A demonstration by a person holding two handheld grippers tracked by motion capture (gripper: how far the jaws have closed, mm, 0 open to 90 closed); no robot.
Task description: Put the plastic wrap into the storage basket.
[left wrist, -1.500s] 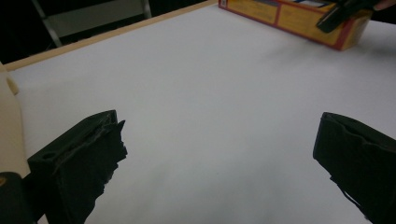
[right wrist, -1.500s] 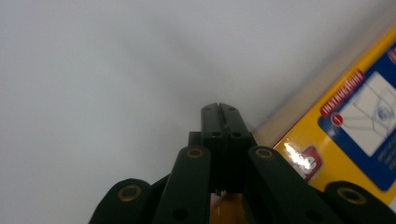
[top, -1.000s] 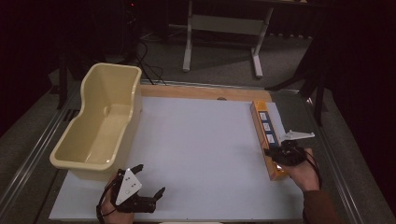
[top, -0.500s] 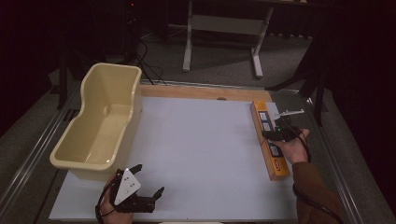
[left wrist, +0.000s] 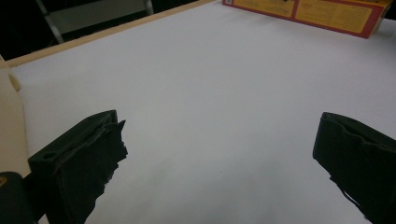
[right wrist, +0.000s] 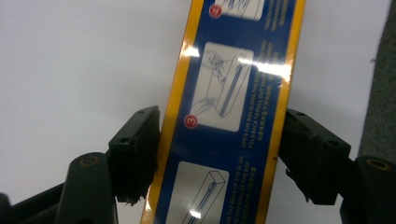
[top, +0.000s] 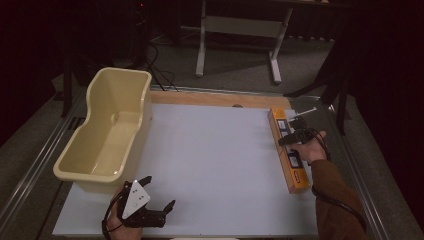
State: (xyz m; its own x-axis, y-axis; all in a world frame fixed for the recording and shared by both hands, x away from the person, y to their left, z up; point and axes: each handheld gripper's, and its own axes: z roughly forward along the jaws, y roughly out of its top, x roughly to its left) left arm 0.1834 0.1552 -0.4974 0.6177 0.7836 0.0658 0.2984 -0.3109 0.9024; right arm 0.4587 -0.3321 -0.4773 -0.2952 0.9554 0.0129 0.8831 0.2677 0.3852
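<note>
A long orange box with blue instruction panels (top: pixel 291 167) lies along the right edge of the white table top (top: pixel 215 150). My right gripper (top: pixel 295 135) sits over its middle part. In the right gripper view the two jaws press against both long sides of the box (right wrist: pixel 229 93), so the right gripper (right wrist: pixel 219 154) is shut on it. My left gripper (top: pixel 160 190) rests low at the table's front left, open, nothing between its jaws (left wrist: pixel 219 140). The box (left wrist: pixel 303 11) lies far off in the left gripper view.
A cream plastic tub (top: pixel 85 177) stands empty at the left side of the table, close to my left gripper; its wall (left wrist: pixel 9 130) borders the left gripper view. A wooden strip (top: pixel 210 98) runs along the table's far edge. Metal rails flank both sides.
My right gripper has moved from the box's near end up along it toward the middle and closed on its sides. The left gripper has stayed in place.
</note>
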